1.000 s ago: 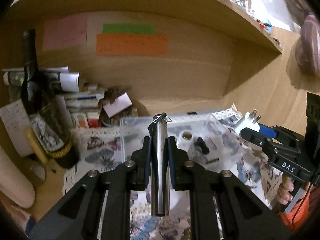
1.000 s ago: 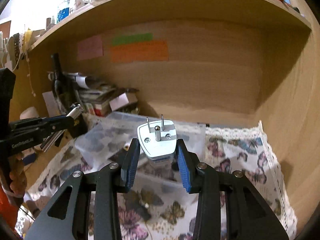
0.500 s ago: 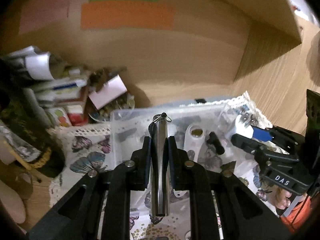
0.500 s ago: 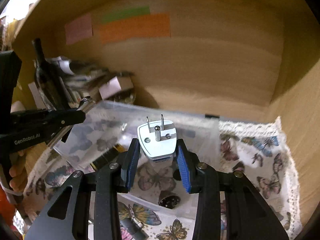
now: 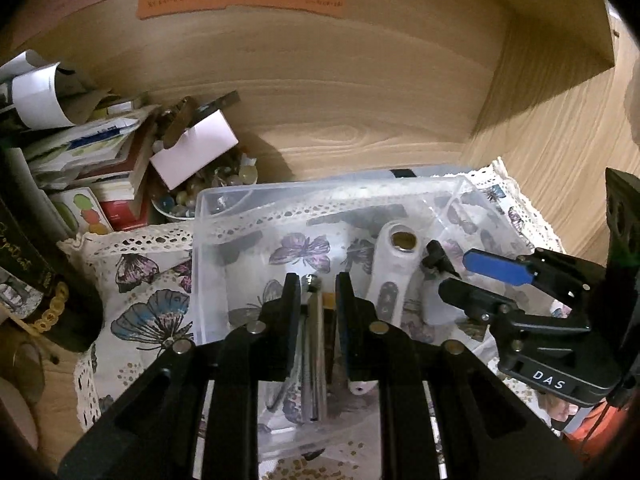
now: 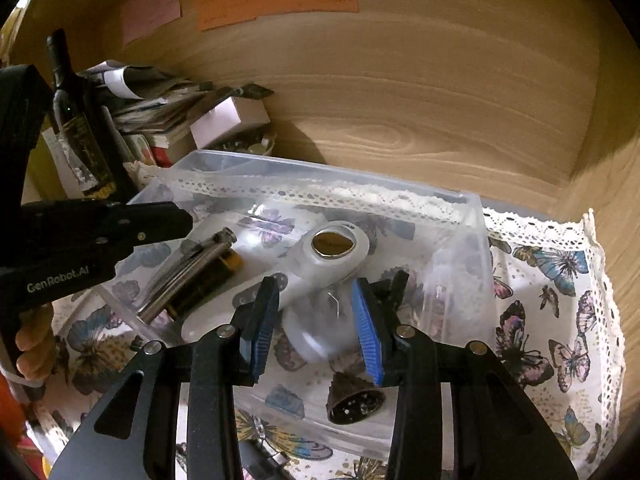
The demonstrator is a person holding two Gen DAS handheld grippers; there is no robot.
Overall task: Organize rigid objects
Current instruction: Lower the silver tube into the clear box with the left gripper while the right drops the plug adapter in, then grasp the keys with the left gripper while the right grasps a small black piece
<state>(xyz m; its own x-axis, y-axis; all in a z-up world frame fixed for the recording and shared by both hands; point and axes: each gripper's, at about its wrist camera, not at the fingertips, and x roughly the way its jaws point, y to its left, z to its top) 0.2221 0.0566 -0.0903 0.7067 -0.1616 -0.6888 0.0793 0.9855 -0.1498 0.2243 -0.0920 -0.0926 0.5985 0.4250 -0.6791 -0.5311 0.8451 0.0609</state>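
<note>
A clear plastic bin [image 5: 208, 216] [image 6: 478, 216] sits on a butterfly-print cloth inside a wooden shelf nook. My left gripper [image 5: 317, 284] is open over the bin; the metal cylinder [image 5: 314, 344] [image 6: 188, 272] lies in the bin below its fingers. My right gripper [image 6: 316, 308] [image 5: 460, 270] is open; the white plug adapter [image 6: 320, 328] lies blurred in the bin between and below its blue pads. A white handheld device with a brown lens [image 6: 320, 256] [image 5: 392, 264] also lies in the bin.
A dark wine bottle [image 6: 76, 120] and a stack of books and papers [image 5: 88, 152] stand left of the bin. A bowl of marbles [image 5: 208, 184] sits behind it. A black perforated cap [image 6: 354, 400] and a small black piece [image 5: 436, 256] lie in the bin.
Both grippers moved down over the bin and opened. The metal cylinder and the plug adapter left the jaws and now lie in the bin.
</note>
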